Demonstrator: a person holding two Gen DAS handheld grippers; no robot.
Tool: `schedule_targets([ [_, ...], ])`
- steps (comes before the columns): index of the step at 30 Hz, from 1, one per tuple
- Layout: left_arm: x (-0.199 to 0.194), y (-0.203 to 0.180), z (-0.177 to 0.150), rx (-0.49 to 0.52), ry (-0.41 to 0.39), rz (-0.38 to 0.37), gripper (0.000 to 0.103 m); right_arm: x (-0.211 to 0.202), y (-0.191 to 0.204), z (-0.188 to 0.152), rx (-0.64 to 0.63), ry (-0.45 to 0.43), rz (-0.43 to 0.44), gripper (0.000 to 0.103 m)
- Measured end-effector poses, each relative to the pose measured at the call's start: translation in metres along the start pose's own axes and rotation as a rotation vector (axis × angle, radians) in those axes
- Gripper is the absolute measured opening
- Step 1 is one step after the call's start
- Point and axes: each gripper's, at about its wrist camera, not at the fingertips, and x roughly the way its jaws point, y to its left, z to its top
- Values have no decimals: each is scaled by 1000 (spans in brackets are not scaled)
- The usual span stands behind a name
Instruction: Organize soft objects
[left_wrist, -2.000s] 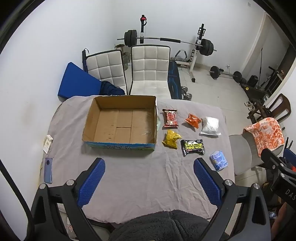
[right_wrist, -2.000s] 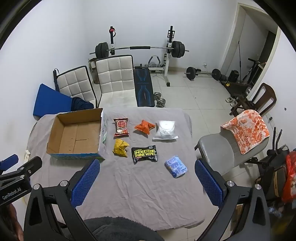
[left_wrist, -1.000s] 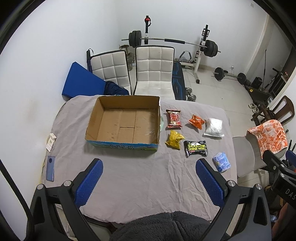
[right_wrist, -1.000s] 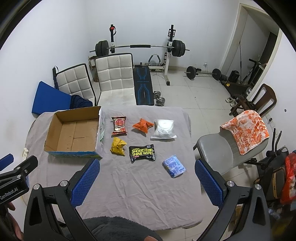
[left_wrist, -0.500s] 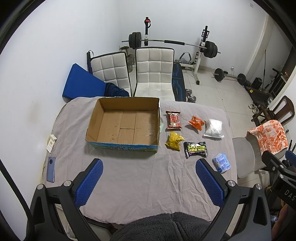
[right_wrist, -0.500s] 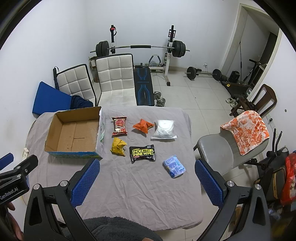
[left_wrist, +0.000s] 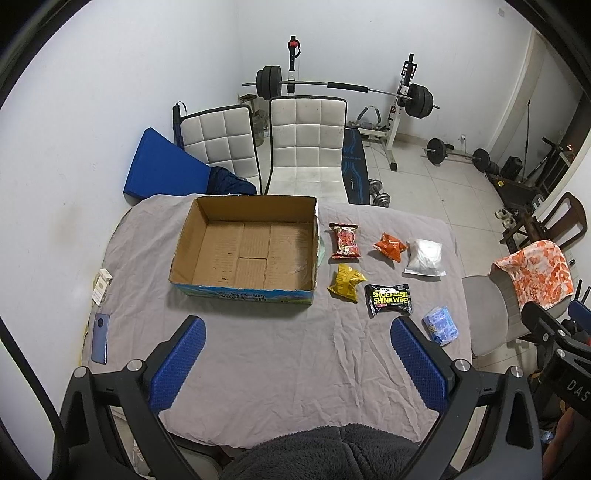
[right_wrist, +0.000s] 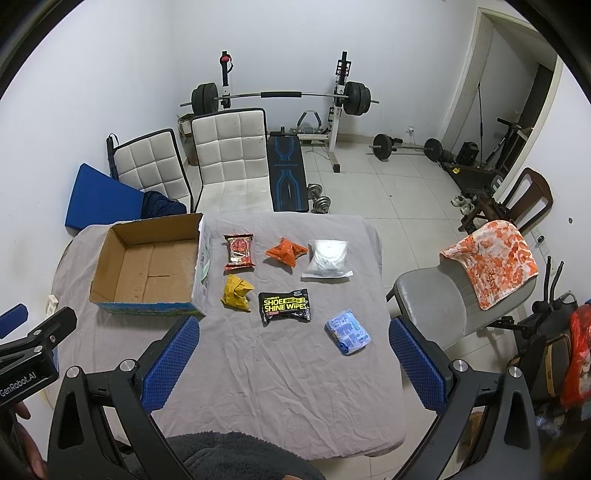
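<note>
Six soft packets lie beside one cardboard box; left gripper and right gripper hover spread, holding nothing.

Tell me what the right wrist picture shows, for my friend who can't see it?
Six soft packets lie on a grey-clothed table beside an empty cardboard box: red, orange, white, yellow, black shoe wipes, blue. The open right hand-held gripper hovers above, holding nothing.
</note>
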Motion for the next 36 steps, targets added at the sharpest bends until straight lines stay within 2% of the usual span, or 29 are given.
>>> schedule_targets([
  [25,6,-6,-1,3,13,-21,103,-6,12,5,-24,5,9,103],
  [31,27,-21,11,47,-11,-59,103,17,1,6,-7,48,18,103],
  [34,55,-39,23,104,-17,-109,103,51,-22,10,19,104,-9,103],
  [36,79,-53,29,155,-4,-100,103,81,-41,11,17,147,-13,103],
])
